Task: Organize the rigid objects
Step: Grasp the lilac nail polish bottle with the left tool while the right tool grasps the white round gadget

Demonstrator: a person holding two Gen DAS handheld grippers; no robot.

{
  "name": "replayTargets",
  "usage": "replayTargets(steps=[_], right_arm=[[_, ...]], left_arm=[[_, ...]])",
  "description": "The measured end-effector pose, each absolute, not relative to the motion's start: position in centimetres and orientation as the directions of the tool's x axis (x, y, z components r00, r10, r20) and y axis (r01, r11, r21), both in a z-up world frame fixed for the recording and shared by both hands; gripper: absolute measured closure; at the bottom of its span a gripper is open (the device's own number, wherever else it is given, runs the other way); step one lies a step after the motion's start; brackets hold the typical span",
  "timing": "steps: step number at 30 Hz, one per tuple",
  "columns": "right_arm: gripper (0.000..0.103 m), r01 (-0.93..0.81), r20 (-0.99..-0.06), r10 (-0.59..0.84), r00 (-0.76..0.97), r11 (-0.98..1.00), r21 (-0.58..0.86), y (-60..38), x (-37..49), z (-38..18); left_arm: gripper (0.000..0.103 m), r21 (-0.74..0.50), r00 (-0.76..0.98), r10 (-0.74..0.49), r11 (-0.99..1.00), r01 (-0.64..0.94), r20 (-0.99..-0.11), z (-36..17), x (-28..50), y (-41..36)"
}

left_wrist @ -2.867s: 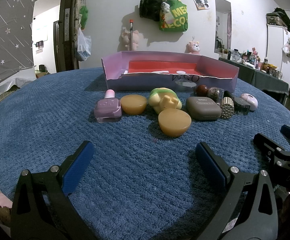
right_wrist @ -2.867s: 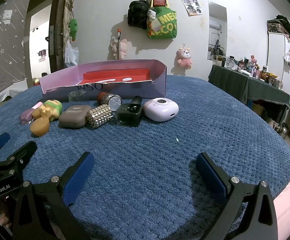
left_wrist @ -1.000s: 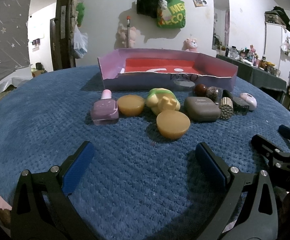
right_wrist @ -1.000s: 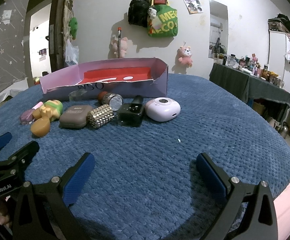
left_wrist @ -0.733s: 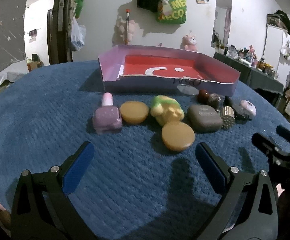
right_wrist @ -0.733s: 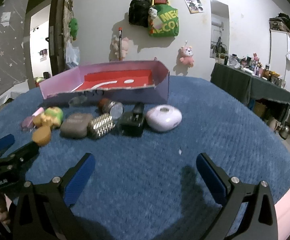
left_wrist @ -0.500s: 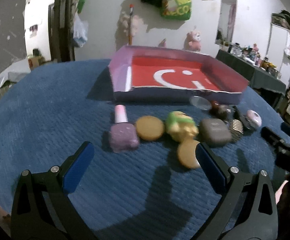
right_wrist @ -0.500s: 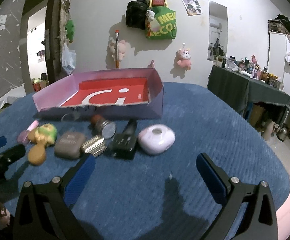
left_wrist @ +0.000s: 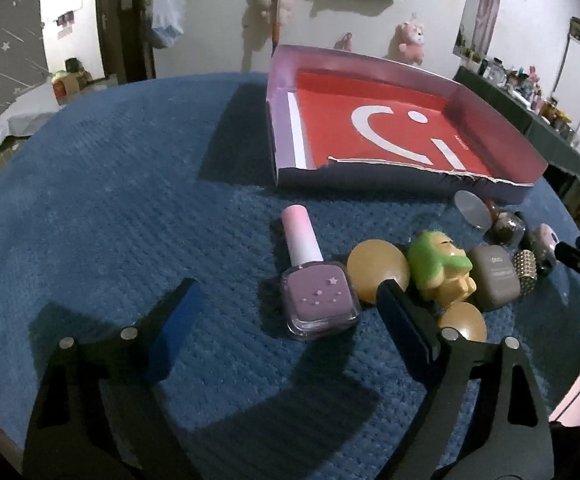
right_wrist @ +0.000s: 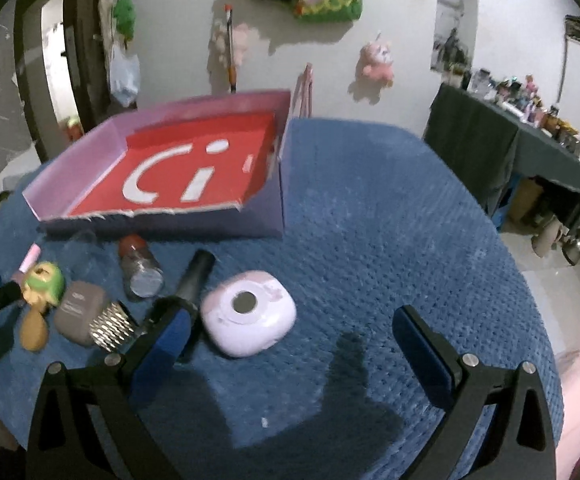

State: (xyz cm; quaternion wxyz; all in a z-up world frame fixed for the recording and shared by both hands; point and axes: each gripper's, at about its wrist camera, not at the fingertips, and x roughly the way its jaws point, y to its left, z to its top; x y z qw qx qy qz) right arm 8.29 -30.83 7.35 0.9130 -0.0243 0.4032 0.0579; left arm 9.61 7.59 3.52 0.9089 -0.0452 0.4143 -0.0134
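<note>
Left tongs closing around, not touching, purple nail polish bottle; right tongs spread near lilac case.

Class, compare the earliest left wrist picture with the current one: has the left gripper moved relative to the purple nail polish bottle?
Yes. The left gripper has come forward over the purple nail polish bottle, which now lies between its closing jaws, untouched.
</note>
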Motion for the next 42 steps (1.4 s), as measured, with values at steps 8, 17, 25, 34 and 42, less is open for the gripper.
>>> replayTargets(steps=[8, 17, 25, 34, 42], right_arm=[[0.0, -0.166, -0.785, 0.104, 0.611, 0.986, 0.002, -31.0, 9.0, 6.4], [0.0, -0.175, -0.796, 0.114, 0.594, 0.985, 0.01, -31.1, 9.6, 6.1], [0.0, -0.221, -0.817, 0.126, 0.563, 0.975, -0.002, -30.9, 10.1, 5.7], [0.026, -0.28, -0.818, 0.175, 0.548, 0.96, 0.018, -29.7, 11.0, 5.6], [0.047, -0.301, -0.783, 0.233, 0.577, 0.952, 0.061, -29.2, 10.5, 6.5]], left_arm=[[0.014, -0.063, 0.627, -0.055, 0.998, 0.01, -0.777, 3.7, 9.6, 8.4], [0.014, 0.0, 0.617, -0.018, 1.0, 0.029, -0.787, 2.9, 10.3, 7.6], [0.021, 0.038, 0.626, 0.015, 0.999, 0.023, -0.779, 3.0, 11.1, 7.9], [0.061, -0.02, 0.633, -0.057, 0.998, 0.066, -0.772, 3.2, 12.1, 6.9], [0.068, -0.023, 0.653, -0.077, 0.996, 0.091, -0.753, 4.4, 11.5, 6.6]])
